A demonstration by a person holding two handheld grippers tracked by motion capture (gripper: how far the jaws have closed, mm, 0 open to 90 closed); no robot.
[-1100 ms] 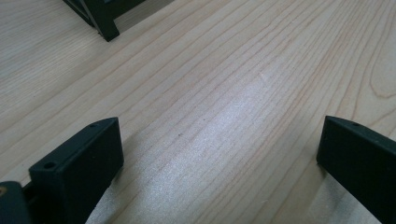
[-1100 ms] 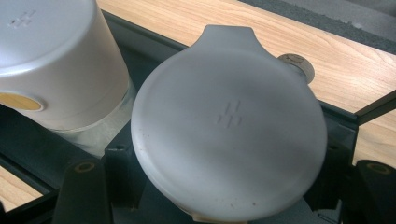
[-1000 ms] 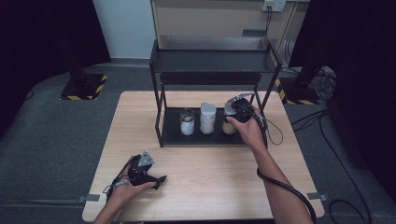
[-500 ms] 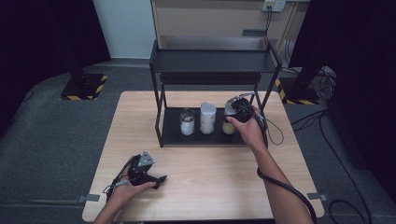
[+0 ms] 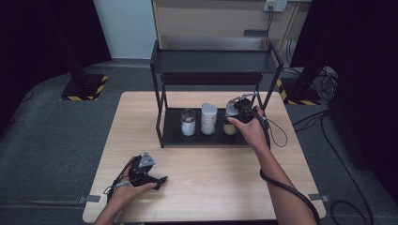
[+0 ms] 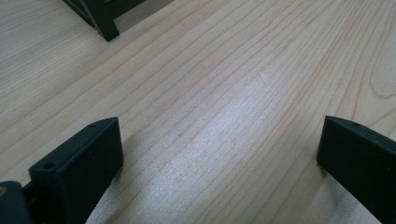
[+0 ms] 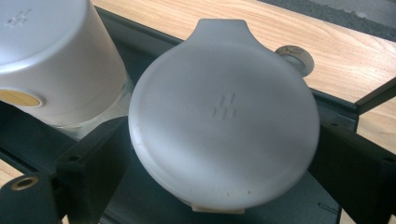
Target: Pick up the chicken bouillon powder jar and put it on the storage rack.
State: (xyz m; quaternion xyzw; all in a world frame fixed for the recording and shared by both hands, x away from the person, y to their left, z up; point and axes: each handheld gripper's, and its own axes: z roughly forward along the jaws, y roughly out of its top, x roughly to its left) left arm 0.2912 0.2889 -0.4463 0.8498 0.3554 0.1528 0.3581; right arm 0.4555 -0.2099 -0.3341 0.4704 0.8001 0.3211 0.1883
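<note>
Hiding its jar, the grey lid (image 7: 224,116) (edge cropped) sits between opening jaws.

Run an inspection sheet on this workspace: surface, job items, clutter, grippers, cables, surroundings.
Surface: wooden table, bare in front of the black rack.
Job's things: three jars on the rack's lower shelf: small jar, tall jar, short jar with grey lid.
Clutter: small round metal-looking piece on the table past the rack.
Grippers: left gripper open, low over bare wood; right gripper at the short jar, jaws have just been opening, lid between them.
Cables: right gripper's cable runs along the forearm; loose cables on the floor.
Surroundings: grey carpet, striped stand base, dark curtains.
</note>
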